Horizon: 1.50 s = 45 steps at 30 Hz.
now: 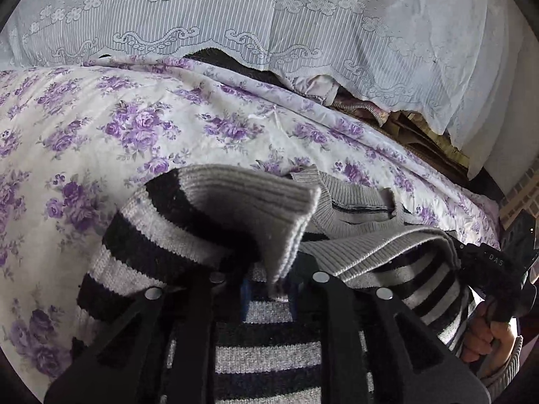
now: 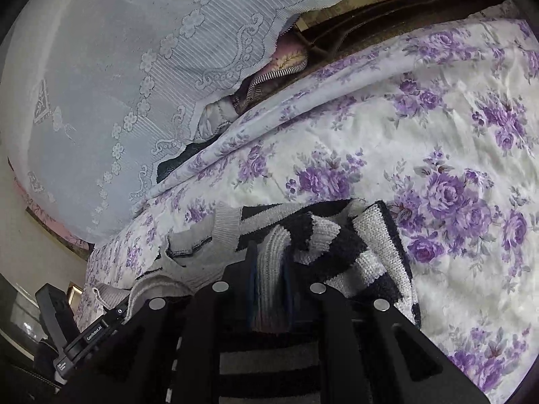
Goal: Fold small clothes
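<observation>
A small black, white and grey striped knit sweater [image 1: 188, 222] lies on the floral bedsheet [image 1: 101, 128], partly lifted and bunched. My left gripper [image 1: 269, 286] is shut on its grey ribbed edge, which stands up between the fingers. The sweater's grey neckline [image 1: 357, 212] lies beyond. My right gripper [image 2: 269, 289] is shut on a striped fold of the same sweater [image 2: 337, 235]. The other gripper's body shows at the right edge of the left wrist view [image 1: 495, 269] and at the lower left of the right wrist view [image 2: 94, 333].
White lace fabric [image 1: 269, 17] hangs along the far side of the bed. Under its hem lie dark and striped items [image 2: 269, 77] and a wooden edge [image 1: 434, 148]. The purple-flowered sheet [image 2: 438, 134] spreads wide around the sweater.
</observation>
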Each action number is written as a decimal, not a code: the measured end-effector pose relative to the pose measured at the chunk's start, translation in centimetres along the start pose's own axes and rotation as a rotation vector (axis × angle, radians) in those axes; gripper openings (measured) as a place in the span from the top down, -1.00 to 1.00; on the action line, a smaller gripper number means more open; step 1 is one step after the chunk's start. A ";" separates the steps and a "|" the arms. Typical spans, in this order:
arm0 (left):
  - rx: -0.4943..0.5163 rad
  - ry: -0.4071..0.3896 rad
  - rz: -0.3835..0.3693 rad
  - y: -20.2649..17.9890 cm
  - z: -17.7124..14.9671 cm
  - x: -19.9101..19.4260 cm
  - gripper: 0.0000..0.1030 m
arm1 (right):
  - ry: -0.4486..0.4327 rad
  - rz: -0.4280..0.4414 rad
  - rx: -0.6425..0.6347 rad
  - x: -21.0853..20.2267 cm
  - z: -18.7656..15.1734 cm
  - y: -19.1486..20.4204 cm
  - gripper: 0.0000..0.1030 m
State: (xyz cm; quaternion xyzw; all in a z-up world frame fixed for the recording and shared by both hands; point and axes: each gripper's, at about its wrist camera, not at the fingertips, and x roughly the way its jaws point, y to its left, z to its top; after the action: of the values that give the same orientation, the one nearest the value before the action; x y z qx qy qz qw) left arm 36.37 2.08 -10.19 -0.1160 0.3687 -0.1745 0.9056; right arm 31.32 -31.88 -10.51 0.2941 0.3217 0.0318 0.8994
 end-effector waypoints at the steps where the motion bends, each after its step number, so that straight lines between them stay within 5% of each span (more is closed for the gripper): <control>1: -0.003 -0.012 0.000 0.0 0.1 -0.3 0.55 | -0.006 0.008 0.000 -0.2 0.1 0.0 0.69; 5: -0.020 -0.147 0.030 0.1 0.3 -3.4 -0.43 | -0.046 0.059 0.012 -1.5 0.3 0.1 0.48; 7: -0.022 -0.228 0.052 0.2 0.4 -5.3 -0.53 | -0.074 0.085 0.022 -2.5 0.5 0.1 0.38; 10: -0.030 -0.219 0.028 0.4 0.6 -5.8 -0.53 | -0.109 0.125 0.046 -3.7 0.6 0.1 0.31; 15: 0.093 -0.180 0.060 -2.3 -0.1 -4.6 -0.52 | -0.225 0.184 0.079 -5.8 1.2 0.3 -0.24; 17: 0.190 -0.179 0.152 -4.0 -0.6 -3.8 -0.53 | -0.218 0.065 0.023 -5.3 1.8 0.8 -0.24; 19: 0.233 -0.159 0.210 -4.4 -0.9 -2.9 -0.53 | -0.243 -0.017 -0.026 -5.0 1.4 0.9 -0.15; 21: 0.224 -0.111 0.222 -4.1 -0.9 -2.0 -0.53 | -0.193 0.014 -0.046 -4.3 1.3 1.4 0.31; 27: 0.132 0.015 0.287 -1.6 -0.5 0.3 -0.53 | -0.047 -0.116 -0.269 -0.9 -0.4 4.8 0.35; 29: 0.126 0.041 0.310 -1.0 -0.5 0.9 -0.53 | 0.064 -0.182 -0.193 1.4 -0.3 2.4 0.47; 31: 0.124 0.032 0.336 -0.7 -0.5 0.8 -0.53 | 0.048 -0.135 -0.037 0.8 0.6 -0.3 0.89; 34: 0.106 0.005 0.314 -0.6 -0.5 -0.1 -0.45 | -0.003 -0.101 0.060 -0.6 1.3 -2.2 0.95; 38: 0.109 -0.064 0.175 -2.1 -0.2 -2.6 -0.48 | -0.046 -0.040 -0.056 -2.1 0.3 1.5 0.53; 40: 0.101 -0.047 0.068 -2.9 -0.2 -3.0 -0.55 | -0.031 0.026 -0.143 -2.4 -0.7 4.4 0.22; 42: 0.119 0.002 0.009 -3.9 -0.7 -2.4 -0.60 | 0.023 0.067 -0.212 -1.8 -1.8 6.7 0.20; 44: 0.173 0.048 0.050 -4.8 -1.6 -1.0 -0.62 | 0.127 0.081 -0.246 0.1 -3.4 7.7 0.20; 45: 0.217 0.088 0.149 -5.0 -2.2 0.5 -0.63 | 0.171 0.043 -0.262 1.2 -4.0 7.5 0.23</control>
State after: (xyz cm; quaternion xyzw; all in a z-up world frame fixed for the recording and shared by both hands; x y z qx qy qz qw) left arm 33.96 -2.86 -10.33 0.0181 0.3945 -0.1506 0.9063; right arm 30.90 -23.34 -9.49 0.1772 0.3838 0.1174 0.8986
